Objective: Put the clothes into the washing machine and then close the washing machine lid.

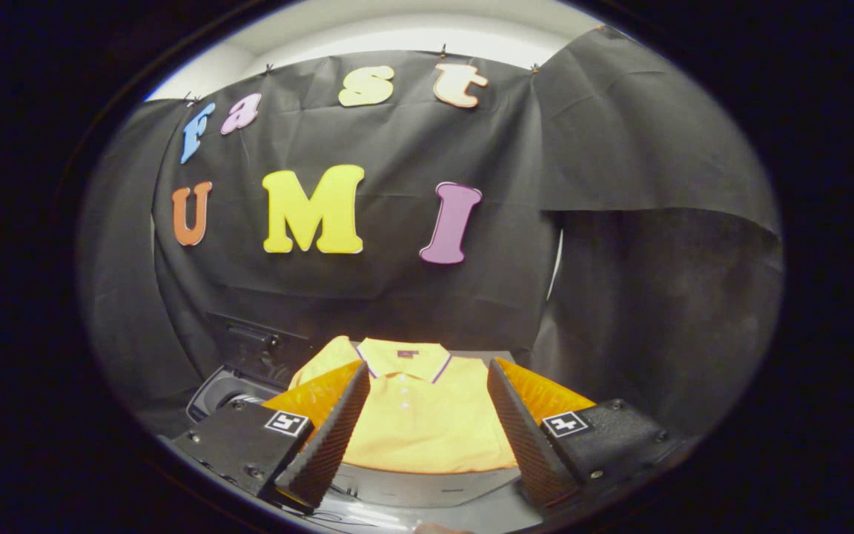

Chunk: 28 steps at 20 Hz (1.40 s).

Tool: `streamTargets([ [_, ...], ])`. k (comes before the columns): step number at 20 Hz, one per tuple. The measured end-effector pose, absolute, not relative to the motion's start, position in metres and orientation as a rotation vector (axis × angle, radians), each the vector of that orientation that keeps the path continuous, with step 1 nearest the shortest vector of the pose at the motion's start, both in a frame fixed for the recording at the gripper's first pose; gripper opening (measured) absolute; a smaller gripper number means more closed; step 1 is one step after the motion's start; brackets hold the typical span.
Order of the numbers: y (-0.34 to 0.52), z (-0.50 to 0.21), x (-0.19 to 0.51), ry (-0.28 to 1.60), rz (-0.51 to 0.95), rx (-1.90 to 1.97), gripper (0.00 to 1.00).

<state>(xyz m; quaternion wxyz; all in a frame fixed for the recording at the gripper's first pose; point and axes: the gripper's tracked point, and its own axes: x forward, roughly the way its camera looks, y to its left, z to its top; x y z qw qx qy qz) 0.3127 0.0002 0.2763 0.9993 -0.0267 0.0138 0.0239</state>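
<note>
Shirt (427, 415): 1 yellow polo, folded, lies flat on a dark surface (427, 493) just ahead of the gripper (427, 386). Its collar points away from the camera, toward the booth wall (397, 297). Thin dark trim runs along the collar edges. A short button placket runs down from the collar.

Gripper state: released. The 2 fingers (327, 445) stand spread wide, 1 to each side of the shirt. Neither finger presses on the fabric; whether the fingertips touch the shirt edges cannot be told. The shirt body fills the gap between the fingers, and the collar lies beyond the fingertips.

Washer (230, 389): a dark unit sits beyond the left finger, beside the shirt's left shoulder. A round opening shows in its top. A dark panel, apparently the lid (256, 345), stands raised behind the opening, against the wall.

Wall: black cloth hangs behind shirt and washer.
</note>
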Motion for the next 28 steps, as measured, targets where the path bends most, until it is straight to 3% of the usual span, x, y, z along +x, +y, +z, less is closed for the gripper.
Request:
streamTargets([
  [11, 0.030, 0.215, 0.433, 0.332, 0.103, -0.050, 1.00],
  [18, 0.032, 0.155, 0.440, 0.574, 0.082, -0.001, 0.96],
  [25, 0.032, 0.155, 0.444, 0.594, 0.095, -0.048, 0.92],
  [28, 0.035, 0.161, 0.446, 0.579, 0.097, -0.023, 0.85],
])
